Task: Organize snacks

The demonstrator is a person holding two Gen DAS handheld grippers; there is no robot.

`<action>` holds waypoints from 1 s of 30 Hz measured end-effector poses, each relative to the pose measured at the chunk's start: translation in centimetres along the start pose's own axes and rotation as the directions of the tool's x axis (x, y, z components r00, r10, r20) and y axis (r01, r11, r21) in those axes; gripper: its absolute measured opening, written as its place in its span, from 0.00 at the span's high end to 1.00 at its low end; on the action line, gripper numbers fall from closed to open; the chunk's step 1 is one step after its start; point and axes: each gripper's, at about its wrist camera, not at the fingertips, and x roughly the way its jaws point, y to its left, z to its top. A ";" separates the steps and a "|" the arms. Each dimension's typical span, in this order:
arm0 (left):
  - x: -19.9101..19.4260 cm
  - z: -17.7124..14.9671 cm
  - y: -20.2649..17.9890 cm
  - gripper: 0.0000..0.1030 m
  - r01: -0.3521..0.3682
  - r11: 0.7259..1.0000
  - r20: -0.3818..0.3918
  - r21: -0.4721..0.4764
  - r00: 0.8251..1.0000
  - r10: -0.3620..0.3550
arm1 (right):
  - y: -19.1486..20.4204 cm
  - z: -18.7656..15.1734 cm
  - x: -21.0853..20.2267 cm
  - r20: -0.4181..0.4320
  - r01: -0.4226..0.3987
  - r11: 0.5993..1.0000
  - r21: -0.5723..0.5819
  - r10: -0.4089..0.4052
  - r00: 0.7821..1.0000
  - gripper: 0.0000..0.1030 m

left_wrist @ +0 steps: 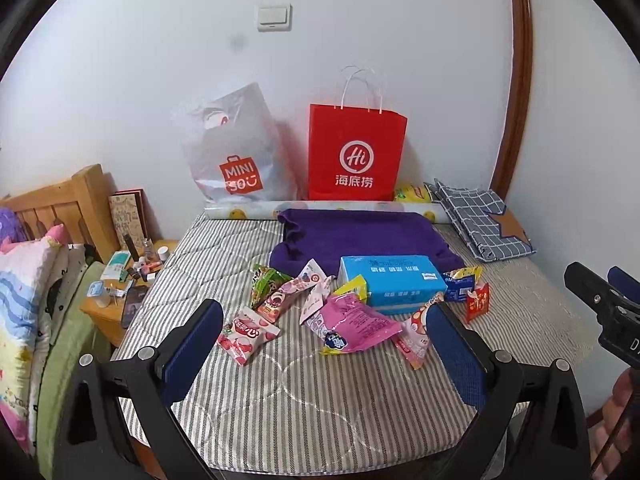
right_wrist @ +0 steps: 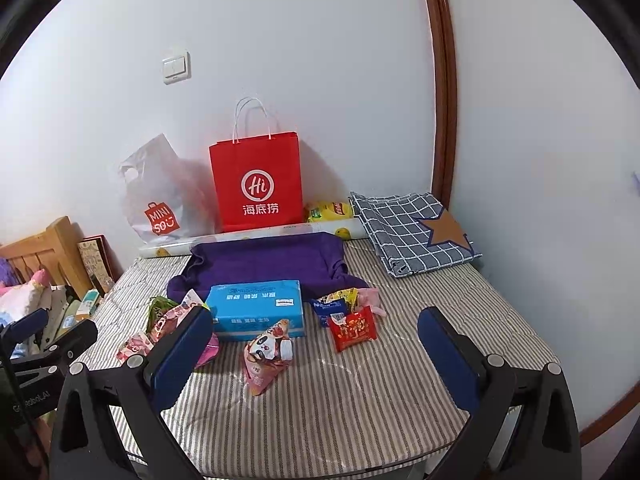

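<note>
My left gripper (left_wrist: 324, 336) and right gripper (right_wrist: 316, 344) hover with fingers apart, empty, before the light-blue cardboard box (right_wrist: 256, 308) ringed by crinkly snack packets (left_wrist: 352, 322).

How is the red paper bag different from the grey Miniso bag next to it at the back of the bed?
The red paper bag stands upright and boxy with crisp edges; the grey Miniso bag is soft plastic, crumpled and leaning. The red paper bag has white twisted cord handles standing above its rim; the grey Miniso bag has a cut-out hand hole. The red one is opaque, the grey one semi-translucent. Both rest against the white wall and carry a logo.
</note>
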 end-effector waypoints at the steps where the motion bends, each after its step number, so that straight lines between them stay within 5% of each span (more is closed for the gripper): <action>1: 0.0 0.0 0.2 0.02 0.002 1.000 -0.002 -0.005 1.000 -0.002 | 0.1 -0.1 0.0 0.000 0.001 1.000 -0.001 -0.001 1.000 0.00; 30: -0.5 0.4 0.8 0.02 0.008 1.000 0.010 -0.023 1.000 -0.007 | 0.4 0.1 -0.2 0.017 0.005 1.000 -0.003 -0.005 1.000 0.00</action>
